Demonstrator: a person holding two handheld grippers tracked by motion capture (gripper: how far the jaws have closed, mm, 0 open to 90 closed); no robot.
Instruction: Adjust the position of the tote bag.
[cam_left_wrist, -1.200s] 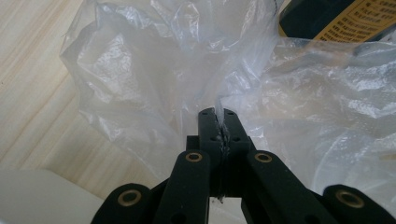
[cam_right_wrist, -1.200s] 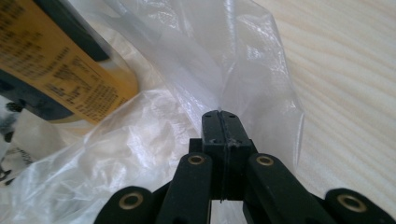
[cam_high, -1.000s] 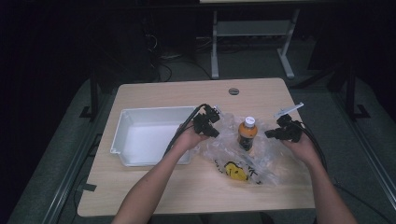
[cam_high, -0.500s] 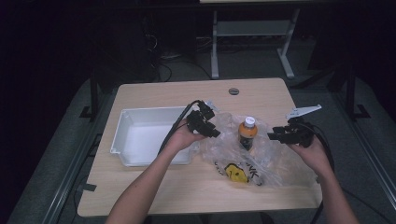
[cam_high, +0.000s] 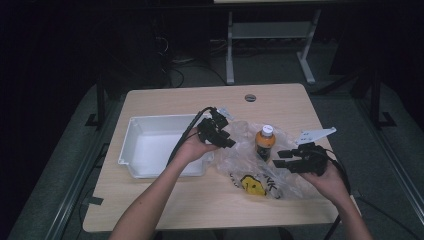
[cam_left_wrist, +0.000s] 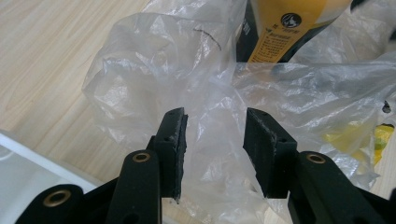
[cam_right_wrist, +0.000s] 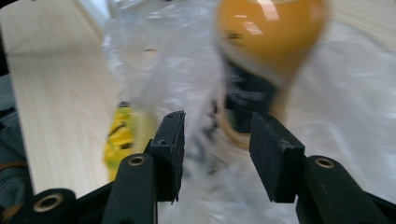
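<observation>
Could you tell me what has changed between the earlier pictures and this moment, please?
Both grippers have let go of the plastic bag: their jaws have just been opening, and nothing is pinched between them now. The right gripper has drawn back towards the table's right edge; the left gripper has barely shifted, at the bag's left edge. The bottle stands upright in the bag, and the white tray stays put.

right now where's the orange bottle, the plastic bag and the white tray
orange bottle (cam_high: 265, 145), high view, on its orange body below the white cap
plastic bag (cam_left_wrist: 140, 70), left gripper view, on the crumpled clear film ahead of the jaws
white tray (cam_high: 131, 145), high view, on its left wall
</observation>
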